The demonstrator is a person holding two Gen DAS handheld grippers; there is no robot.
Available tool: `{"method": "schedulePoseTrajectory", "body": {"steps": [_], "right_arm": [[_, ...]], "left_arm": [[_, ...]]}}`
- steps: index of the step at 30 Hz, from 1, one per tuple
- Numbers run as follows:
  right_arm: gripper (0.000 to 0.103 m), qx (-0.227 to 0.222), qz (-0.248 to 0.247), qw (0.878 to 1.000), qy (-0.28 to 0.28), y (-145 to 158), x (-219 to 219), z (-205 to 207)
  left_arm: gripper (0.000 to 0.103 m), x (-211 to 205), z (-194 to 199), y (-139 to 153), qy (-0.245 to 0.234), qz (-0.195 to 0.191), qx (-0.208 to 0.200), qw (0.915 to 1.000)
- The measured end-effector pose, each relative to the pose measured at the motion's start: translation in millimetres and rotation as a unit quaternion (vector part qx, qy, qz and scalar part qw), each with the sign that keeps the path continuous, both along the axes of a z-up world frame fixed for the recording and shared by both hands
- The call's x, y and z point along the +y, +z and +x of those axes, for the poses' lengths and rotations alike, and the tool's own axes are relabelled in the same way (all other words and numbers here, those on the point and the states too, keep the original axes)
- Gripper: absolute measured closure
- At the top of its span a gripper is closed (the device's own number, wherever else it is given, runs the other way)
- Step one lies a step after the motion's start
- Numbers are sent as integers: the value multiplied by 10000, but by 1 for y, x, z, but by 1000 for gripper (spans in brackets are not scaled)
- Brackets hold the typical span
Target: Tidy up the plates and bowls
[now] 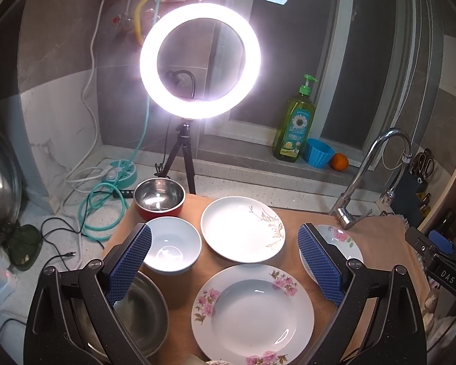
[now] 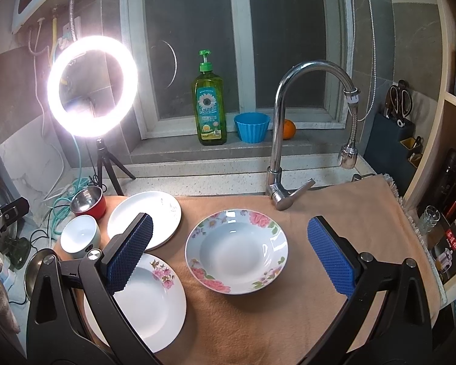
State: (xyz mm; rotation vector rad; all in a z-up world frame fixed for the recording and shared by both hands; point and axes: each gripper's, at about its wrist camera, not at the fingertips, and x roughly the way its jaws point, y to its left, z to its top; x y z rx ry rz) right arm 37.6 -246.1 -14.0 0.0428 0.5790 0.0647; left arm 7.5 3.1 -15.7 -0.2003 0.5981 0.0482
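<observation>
Far left on the counter (image 1: 252, 188): a pot lid (image 1: 0, 176), white and teal cables (image 1: 103, 210), a lit ring light (image 1: 200, 60) on a small tripod.

On the tan cloth (image 2: 258, 319) covering the counter, left column front to back: steel plate (image 1: 146, 310) at the near edge, partly behind the left gripper's finger; white bowl (image 1: 170, 245) behind it; steel bowl with red outside (image 1: 159, 199) at the back, just beside the white bowl.

Middle: plate with pink flowers (image 1: 252, 313) near front; white plate with a gold sprig (image 1: 242, 229) behind it, the two just apart.

Right: deep plate with a flowered rim (image 2: 236, 251), alone on the cloth, in front of the tap (image 2: 281, 140). In the left wrist view it is mostly hidden behind the right-hand finger.

Window sill behind: green soap bottle (image 2: 209, 112), blue ribbed cup (image 2: 252, 127), an orange (image 2: 288, 129). Far right: knife block with scissors (image 2: 392, 133).

Left gripper (image 1: 225, 261): jaws spread wide, nothing between them, above the pink-flower plate and the white bowl.

Right gripper (image 2: 231, 252): jaws also wide apart, nothing held, above the deep flowered plate; its left finger overlaps the edges of the gold-sprig plate and pink-flower plate in view
</observation>
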Motion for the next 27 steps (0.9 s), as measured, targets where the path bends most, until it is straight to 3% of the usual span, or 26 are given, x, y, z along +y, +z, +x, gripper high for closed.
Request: {"method": "schedulePoseTrajectory", "body": {"steps": [11, 18, 22, 23, 27], "right_arm": [[0, 383, 185, 9987, 271, -16, -4, 10], [0, 875, 366, 9935, 626, -43, -2, 19], [1, 1175, 494, 9880, 877, -61, 1, 22], [5, 1264, 544, 9861, 932, -66, 2, 23], [17, 1732, 873, 9752, 1067, -90, 2, 30]], "left_arm": [[6, 10, 5, -26, -43, -173, 550, 9983], [8, 7, 2, -50, -204, -326, 1042, 9938], [17, 4, 1, -66, -394, -394, 1370, 9890], [25, 4, 2, -69, -425, -403, 1439, 9879], [33, 6, 6, -82, -539, -502, 1700, 9827]]}}
